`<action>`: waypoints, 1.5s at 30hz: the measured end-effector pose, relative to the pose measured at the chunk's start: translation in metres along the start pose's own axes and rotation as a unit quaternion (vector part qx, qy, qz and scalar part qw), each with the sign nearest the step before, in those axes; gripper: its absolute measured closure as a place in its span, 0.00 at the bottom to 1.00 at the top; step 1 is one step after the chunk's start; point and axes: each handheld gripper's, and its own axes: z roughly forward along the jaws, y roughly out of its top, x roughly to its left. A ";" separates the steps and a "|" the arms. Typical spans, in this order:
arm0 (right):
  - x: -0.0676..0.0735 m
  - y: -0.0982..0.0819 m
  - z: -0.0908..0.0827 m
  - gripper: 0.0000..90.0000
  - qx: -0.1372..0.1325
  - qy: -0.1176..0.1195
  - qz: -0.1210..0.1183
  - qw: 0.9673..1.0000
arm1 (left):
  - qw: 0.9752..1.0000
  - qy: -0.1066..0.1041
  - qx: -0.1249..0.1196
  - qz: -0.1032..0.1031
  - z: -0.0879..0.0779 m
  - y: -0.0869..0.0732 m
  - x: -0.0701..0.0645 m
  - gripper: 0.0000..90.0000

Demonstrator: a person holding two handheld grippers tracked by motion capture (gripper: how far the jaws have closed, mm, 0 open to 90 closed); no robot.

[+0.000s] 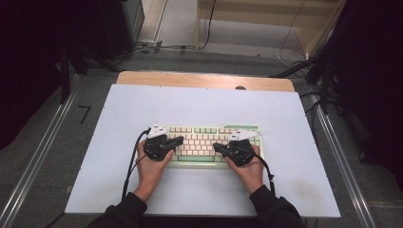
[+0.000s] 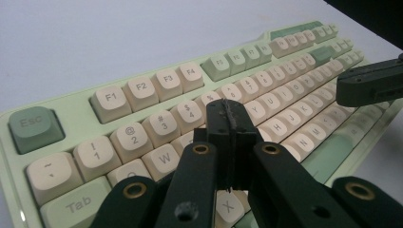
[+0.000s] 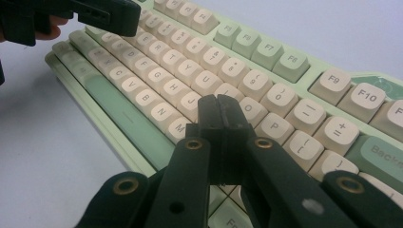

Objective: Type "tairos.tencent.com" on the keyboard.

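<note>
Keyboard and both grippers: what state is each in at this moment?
Keyboard: flat on the white table, keycaps in place where visible.
Left gripper: shut, empty, tips over the left-hand keys.
Right gripper: shut, empty, tips over the right-hand keys.
</note>
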 end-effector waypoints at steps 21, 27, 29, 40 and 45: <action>-0.002 -0.006 0.000 0.97 0.020 -0.008 0.000 1.000 | 1.000 -0.001 0.001 -0.002 -0.005 -0.001 0.002 1.00; -0.003 -0.007 0.001 0.97 0.023 -0.010 0.001 1.000 | 1.000 0.000 0.000 -0.003 -0.005 -0.001 0.003 1.00; -0.003 -0.007 0.001 0.97 0.025 -0.010 0.002 1.000 | 1.000 0.000 0.000 -0.003 -0.005 -0.001 0.003 1.00; -0.004 -0.007 0.002 0.97 0.026 -0.004 0.007 1.000 | 1.000 -0.001 0.001 -0.003 -0.005 -0.002 0.002 1.00; -0.003 -0.004 -0.002 0.97 0.006 -0.002 0.012 1.000 | 1.000 -0.003 0.004 -0.001 -0.004 -0.002 0.002 1.00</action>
